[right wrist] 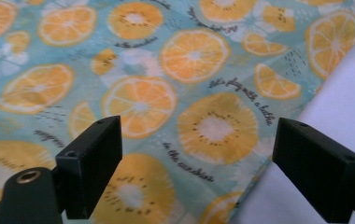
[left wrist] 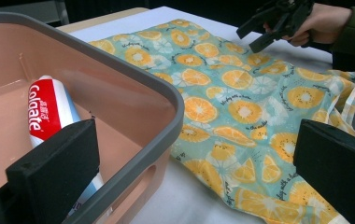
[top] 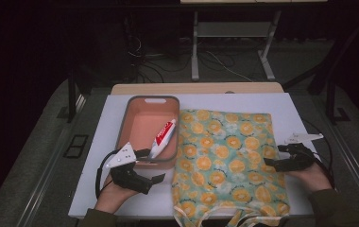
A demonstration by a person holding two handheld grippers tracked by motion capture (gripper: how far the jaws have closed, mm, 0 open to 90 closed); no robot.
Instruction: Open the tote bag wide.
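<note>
lettering on the cloth point(right wrist: 166, 93) reads from my right gripper point(right wrist: 196, 172), jaws spread; left gripper point(left wrist: 199, 172) spread beside the tub point(left wrist: 166, 100).

Toothpaste tube point(left wrist: 49, 112) lying in the pink tub point(left wrist: 166, 100) beside my left claw: "Colgate" in white on red, small characters alongside too small to read. Orange-print cloth point(right wrist: 175, 70), right of the tub: "in the sunshine", with other script lines only partly legible.
</note>
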